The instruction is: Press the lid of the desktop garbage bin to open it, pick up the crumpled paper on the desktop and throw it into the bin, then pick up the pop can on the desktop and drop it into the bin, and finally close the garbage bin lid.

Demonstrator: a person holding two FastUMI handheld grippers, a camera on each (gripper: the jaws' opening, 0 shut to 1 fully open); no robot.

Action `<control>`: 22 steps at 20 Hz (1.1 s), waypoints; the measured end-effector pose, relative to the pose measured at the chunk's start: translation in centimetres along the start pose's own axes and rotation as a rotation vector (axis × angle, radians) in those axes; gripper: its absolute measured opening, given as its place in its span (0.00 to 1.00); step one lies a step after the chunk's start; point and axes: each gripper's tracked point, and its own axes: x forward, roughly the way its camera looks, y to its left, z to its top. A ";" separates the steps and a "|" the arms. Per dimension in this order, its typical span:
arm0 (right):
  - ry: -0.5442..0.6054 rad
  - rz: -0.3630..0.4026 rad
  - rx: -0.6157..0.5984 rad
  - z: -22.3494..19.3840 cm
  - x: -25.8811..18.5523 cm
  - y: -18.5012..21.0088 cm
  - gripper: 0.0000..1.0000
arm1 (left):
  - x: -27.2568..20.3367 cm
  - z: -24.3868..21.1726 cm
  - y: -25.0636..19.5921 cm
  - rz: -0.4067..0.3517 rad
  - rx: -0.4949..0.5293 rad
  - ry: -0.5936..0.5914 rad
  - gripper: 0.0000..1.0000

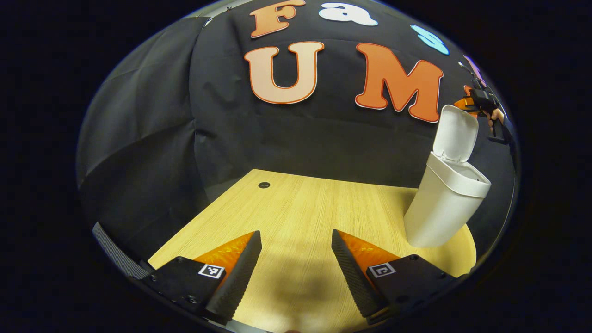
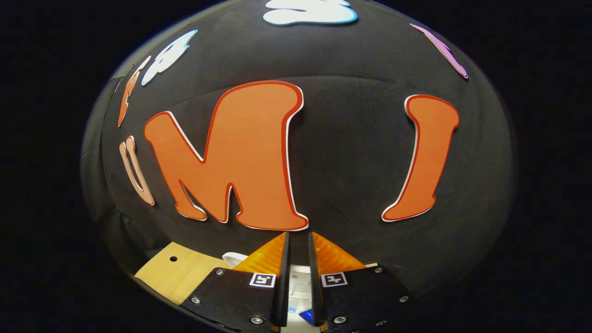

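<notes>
The white desktop bin (image 1: 444,203) stands on the right of the wooden table (image 1: 296,208), its lid (image 1: 455,134) flipped up and its mouth uncovered. My left gripper (image 1: 296,249) hovers low over the table, open, with nothing between its fingers. My right gripper (image 1: 481,104) shows far off, held in a hand above and behind the raised lid. In the right gripper view my right gripper (image 2: 299,243) points at the cloth wall, its fingers drawn together to a narrow slit. Through the slit I see the white bin (image 2: 296,286) below and a small blue thing (image 2: 305,316) that I cannot identify.
A small round hole (image 1: 264,185) sits near the table's far left edge. The black cloth wall rises right behind the table and the bin. A corner of the table (image 2: 175,273) shows at the lower left of the right gripper view.
</notes>
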 end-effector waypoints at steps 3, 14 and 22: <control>0.018 0.017 -0.021 -1.9 -2.3 1.1 0.21 | 0.3 0.0 -0.6 -0.018 0.004 0.001 0.96; 0.165 0.057 -0.033 -9.8 -5.9 3.0 0.31 | 0.3 -0.2 -2.0 -0.061 0.033 0.009 0.97; 0.237 0.065 -0.016 -14.2 -7.9 3.0 0.41 | 0.3 -1.2 -1.8 -0.044 0.055 0.025 0.97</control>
